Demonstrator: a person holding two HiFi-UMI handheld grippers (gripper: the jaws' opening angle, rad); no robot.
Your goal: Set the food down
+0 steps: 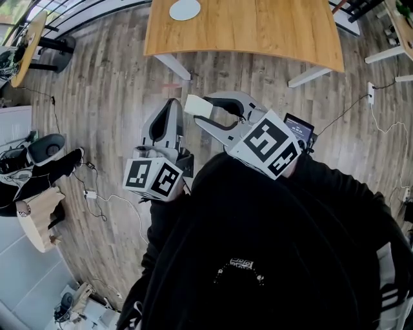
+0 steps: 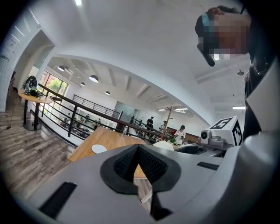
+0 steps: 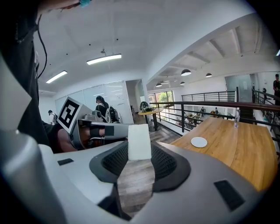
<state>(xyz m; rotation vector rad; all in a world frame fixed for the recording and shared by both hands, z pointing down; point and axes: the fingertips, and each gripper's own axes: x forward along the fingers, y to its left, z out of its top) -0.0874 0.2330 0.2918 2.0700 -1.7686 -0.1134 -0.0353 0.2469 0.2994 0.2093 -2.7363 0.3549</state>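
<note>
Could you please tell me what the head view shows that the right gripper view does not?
Only the head view shows the marker cube on the right gripper and the white legs of the table. Only the right gripper view shows ceiling lights, a railing and a person in the background. Both show the table, the plate on it, the left gripper, and the white food held between the right gripper's jaws.

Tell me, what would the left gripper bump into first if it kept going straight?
Probably the wooden table, straight ahead of the left gripper; nothing shows between, though depth is unclear.
</note>
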